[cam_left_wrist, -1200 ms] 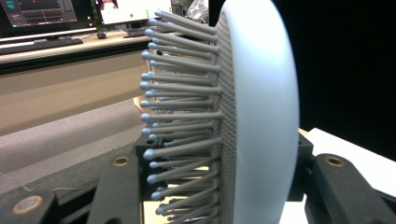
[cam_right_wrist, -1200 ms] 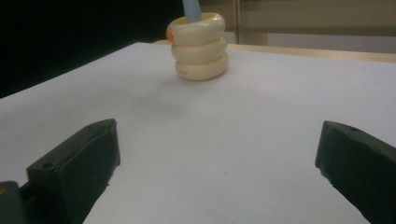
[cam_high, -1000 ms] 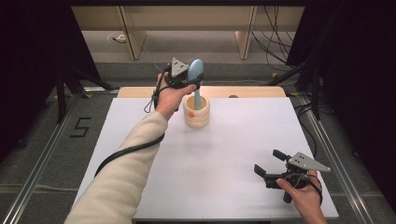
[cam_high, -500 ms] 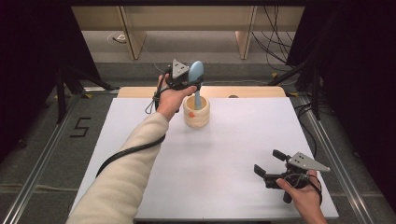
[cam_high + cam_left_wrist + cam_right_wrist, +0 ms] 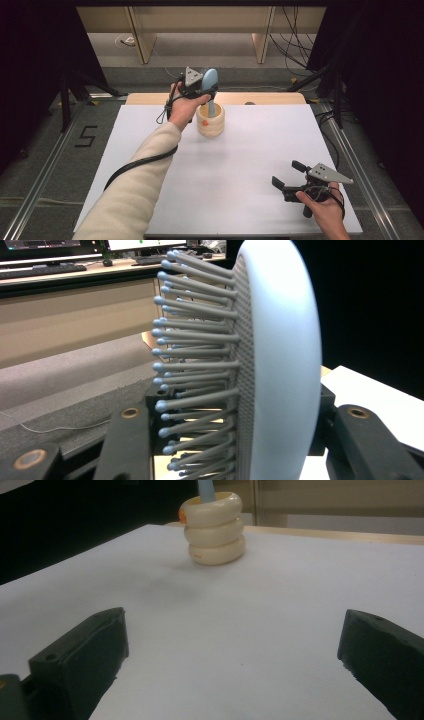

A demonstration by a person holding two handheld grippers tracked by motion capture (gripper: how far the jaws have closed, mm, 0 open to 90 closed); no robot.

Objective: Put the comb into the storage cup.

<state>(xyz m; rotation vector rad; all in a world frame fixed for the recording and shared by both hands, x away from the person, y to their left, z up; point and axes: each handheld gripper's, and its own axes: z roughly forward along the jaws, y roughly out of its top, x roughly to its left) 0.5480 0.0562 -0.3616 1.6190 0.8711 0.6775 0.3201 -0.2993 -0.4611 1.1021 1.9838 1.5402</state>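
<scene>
Pale-blue plastic hairbrush (image 5: 209, 82) stands upright, long axis vertical, handle down in the cream ribbed wooden holder (image 5: 210, 121) at the table's twelve o'clock. The left gripper (image 5: 196, 89) is clamped on its head. The right gripper (image 5: 288, 176) waits unclenched and empty at five o'clock, well apart.

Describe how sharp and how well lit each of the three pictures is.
High view: evenly lit white table, dark surroundings at both sides, and soft overall. Left gripper view: the hairbrush is close and fairly sharp, bristles distinct, the desks behind blurred, the right side black. Right gripper view: the cream holder is reasonably clear with a faint shadow on the table beside it, while the near fingers are dark and soft.
</scene>
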